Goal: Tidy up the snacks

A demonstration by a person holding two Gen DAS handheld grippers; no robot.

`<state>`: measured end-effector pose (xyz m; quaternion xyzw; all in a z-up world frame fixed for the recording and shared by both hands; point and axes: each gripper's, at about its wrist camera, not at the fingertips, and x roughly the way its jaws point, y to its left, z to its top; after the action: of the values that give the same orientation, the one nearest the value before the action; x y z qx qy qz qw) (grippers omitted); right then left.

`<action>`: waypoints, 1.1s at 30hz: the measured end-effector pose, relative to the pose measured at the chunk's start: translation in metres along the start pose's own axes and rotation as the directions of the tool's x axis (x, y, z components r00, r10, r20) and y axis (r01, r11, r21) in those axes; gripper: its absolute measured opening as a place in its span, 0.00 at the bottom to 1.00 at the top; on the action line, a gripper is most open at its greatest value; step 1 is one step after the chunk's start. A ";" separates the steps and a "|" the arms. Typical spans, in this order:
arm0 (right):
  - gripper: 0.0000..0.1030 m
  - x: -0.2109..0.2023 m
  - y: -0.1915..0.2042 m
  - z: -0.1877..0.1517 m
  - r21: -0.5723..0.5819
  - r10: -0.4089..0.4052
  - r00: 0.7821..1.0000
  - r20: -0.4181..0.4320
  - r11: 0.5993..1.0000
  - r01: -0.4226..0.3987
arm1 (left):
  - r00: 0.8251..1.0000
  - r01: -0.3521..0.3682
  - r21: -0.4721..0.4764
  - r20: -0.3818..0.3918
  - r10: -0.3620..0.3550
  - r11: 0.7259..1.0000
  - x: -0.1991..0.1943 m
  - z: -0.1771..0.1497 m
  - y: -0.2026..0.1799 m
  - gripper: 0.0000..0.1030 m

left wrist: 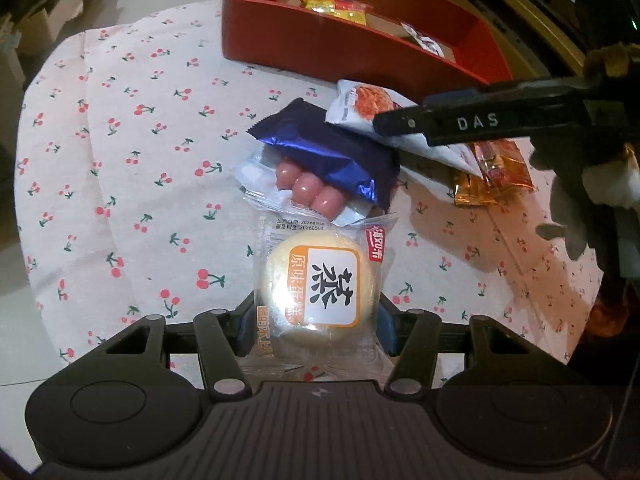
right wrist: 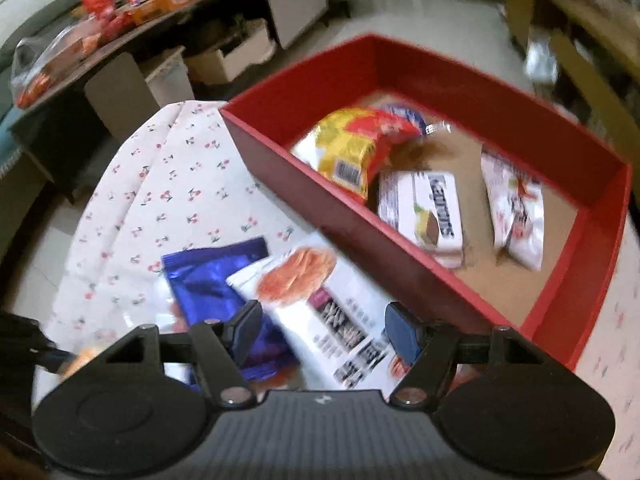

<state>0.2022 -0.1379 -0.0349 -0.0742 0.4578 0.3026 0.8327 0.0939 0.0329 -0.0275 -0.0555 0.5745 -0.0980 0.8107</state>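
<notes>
Gripping the steamed cake packet (left wrist: pixel 316 284), the left gripper (left wrist: pixel 316 328) has its jaws pinched on the wrapper, short of the red box (left wrist: pixel 360 46). The right gripper (right wrist: pixel 326 332) straddles a white noodle-print packet (right wrist: pixel 316 300) beside the box wall — jaws look spread, contact unclear. Judgement: lift clear of the sausage pack (left wrist: pixel 308 188) and blue wrapper (left wrist: pixel 332 156) — then clear the rim before releasing.

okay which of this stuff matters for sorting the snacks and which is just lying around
Job: cake pack in left gripper; white packet between right gripper's jaws; blue packet; sausages; red box.
Lying about: cluttered shelf; cardboard boxes.
</notes>
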 end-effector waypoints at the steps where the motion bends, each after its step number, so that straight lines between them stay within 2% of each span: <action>1: 0.68 0.000 0.000 0.000 0.006 0.005 1.000 -0.002 1.000 -0.005 | 1.000 -0.002 -0.003 -0.006 0.002 1.000 0.001 0.000 0.001 0.62; 5: 0.70 -0.001 0.001 -0.012 0.069 0.080 0.993 -0.086 0.995 -0.074 | 1.000 -0.002 -0.014 -0.024 0.001 1.000 0.005 0.001 0.004 0.62; 8: 0.69 -0.018 0.003 -0.027 0.137 0.238 0.966 -0.102 0.965 -0.223 | 1.000 0.002 -0.009 -0.025 -0.002 1.000 0.006 0.000 0.003 0.63; 9: 0.69 -0.023 0.005 -0.029 0.134 0.234 0.968 -0.092 0.966 -0.221 | 1.000 0.000 -0.009 -0.024 -0.001 1.000 0.005 0.000 0.003 0.63; 13: 0.68 -0.025 0.012 -0.017 0.067 0.082 0.996 -0.035 0.995 -0.079 | 1.000 -0.004 -0.012 -0.018 0.003 1.000 0.006 0.001 0.002 0.63; 15: 0.68 -0.016 0.017 -0.005 0.013 0.034 0.999 -0.040 0.999 -0.033 | 1.000 -0.003 -0.013 -0.019 0.003 1.000 0.007 0.002 0.002 0.63; 18: 0.69 -0.004 0.021 0.003 -0.053 0.026 0.998 -0.061 0.998 -0.029 | 1.000 0.004 -0.016 -0.024 -0.005 1.000 0.007 0.002 0.004 0.64; 21: 0.69 0.017 0.017 0.006 -0.083 -0.024 0.996 -0.085 0.996 0.017 | 0.999 0.009 -0.020 -0.032 -0.010 1.000 0.009 0.003 0.005 0.64; 22: 0.68 0.022 0.013 0.006 -0.077 -0.011 0.997 -0.081 0.997 0.005 | 0.999 0.010 -0.018 -0.035 -0.010 1.000 0.009 0.004 0.005 0.64; 25: 0.69 0.026 -0.005 0.006 0.037 0.062 0.992 -0.108 0.998 -0.058 | 0.999 0.010 -0.016 -0.044 -0.010 1.000 0.011 0.005 0.005 0.64; 27: 0.65 0.019 -0.007 0.000 0.057 0.077 0.991 -0.110 0.996 -0.071 | 0.999 0.012 -0.018 -0.046 -0.012 1.000 0.011 0.006 0.005 0.65; 29: 0.50 0.011 -0.007 -0.009 0.111 0.117 0.985 -0.129 0.988 -0.103 | 0.999 0.014 -0.014 -0.044 -0.015 1.000 0.010 0.006 0.004 0.66; 30: 0.49 0.006 -0.007 -0.015 0.134 0.133 0.982 -0.131 0.984 -0.116 | 0.999 0.016 -0.009 -0.043 -0.016 1.000 0.009 0.006 0.004 0.66; 33: 0.48 -0.006 0.004 -0.034 0.135 0.114 0.982 -0.152 0.986 -0.093 | 0.999 0.011 0.004 -0.046 -0.011 1.000 0.010 0.003 0.002 0.67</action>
<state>0.1726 -0.1511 -0.0490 -0.0211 0.5442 0.3090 0.7797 0.0995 0.0326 -0.0358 -0.0544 0.5925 -0.1050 0.7969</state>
